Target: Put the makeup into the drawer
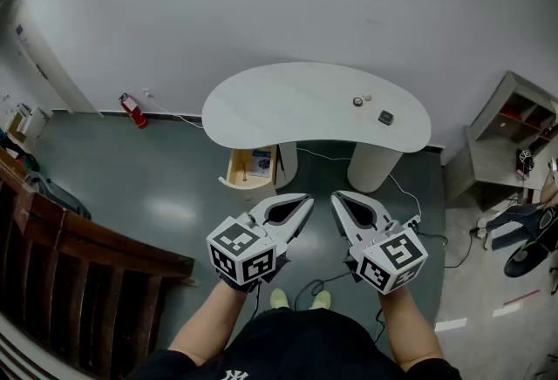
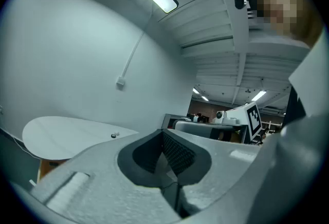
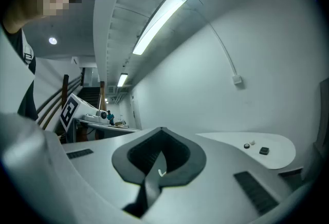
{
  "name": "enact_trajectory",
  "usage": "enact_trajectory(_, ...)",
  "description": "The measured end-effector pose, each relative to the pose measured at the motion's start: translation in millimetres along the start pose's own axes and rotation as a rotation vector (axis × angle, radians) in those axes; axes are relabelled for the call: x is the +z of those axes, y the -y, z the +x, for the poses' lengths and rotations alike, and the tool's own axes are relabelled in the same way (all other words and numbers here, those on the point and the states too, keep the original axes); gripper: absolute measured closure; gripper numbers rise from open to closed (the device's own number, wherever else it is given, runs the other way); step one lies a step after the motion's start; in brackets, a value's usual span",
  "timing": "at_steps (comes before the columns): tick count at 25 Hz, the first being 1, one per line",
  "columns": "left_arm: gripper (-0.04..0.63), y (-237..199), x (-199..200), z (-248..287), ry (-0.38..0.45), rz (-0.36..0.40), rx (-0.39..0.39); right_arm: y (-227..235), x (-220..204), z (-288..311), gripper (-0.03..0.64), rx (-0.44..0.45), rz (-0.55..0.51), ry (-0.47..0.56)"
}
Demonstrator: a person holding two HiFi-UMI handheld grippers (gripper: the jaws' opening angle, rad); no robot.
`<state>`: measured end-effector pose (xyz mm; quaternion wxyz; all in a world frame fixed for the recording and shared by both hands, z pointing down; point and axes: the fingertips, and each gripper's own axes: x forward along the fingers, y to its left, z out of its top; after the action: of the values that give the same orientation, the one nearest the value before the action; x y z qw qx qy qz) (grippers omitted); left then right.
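We hold our left gripper (image 1: 305,200) and right gripper (image 1: 336,197) squeezed closed, empty, before the white table (image 1: 288,112).

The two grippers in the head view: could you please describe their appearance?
The left gripper and right gripper are pale grey plastic with beak-shaped jaws framing dark ribbed insides. Each carries a white cube printed with black square markers. The person wears a black top.
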<state>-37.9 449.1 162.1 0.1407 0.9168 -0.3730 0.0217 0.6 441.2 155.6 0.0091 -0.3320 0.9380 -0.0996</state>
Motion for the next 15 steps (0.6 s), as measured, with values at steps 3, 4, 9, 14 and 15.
enact_trajectory(3,0.586,7,-1,8,0.001,0.004,0.003,5,3,-7,0.604,0.005,-0.009,0.008)
enact_trajectory(4,0.586,10,-1,10,0.001,0.005,0.004,7,3,-10,0.604,0.008,-0.010,0.010)
enact_trajectory(9,0.586,22,-3,15,-0.002,0.001,0.014,9,2,-22,0.604,0.019,-0.002,0.009)
enact_trajectory(14,0.586,26,4,19,0.026,0.009,0.019,14,12,-32,0.603,0.031,0.003,0.057)
enact_trajectory(15,0.586,27,5,20,0.029,0.010,0.020,14,16,-35,0.603,0.045,0.014,0.075)
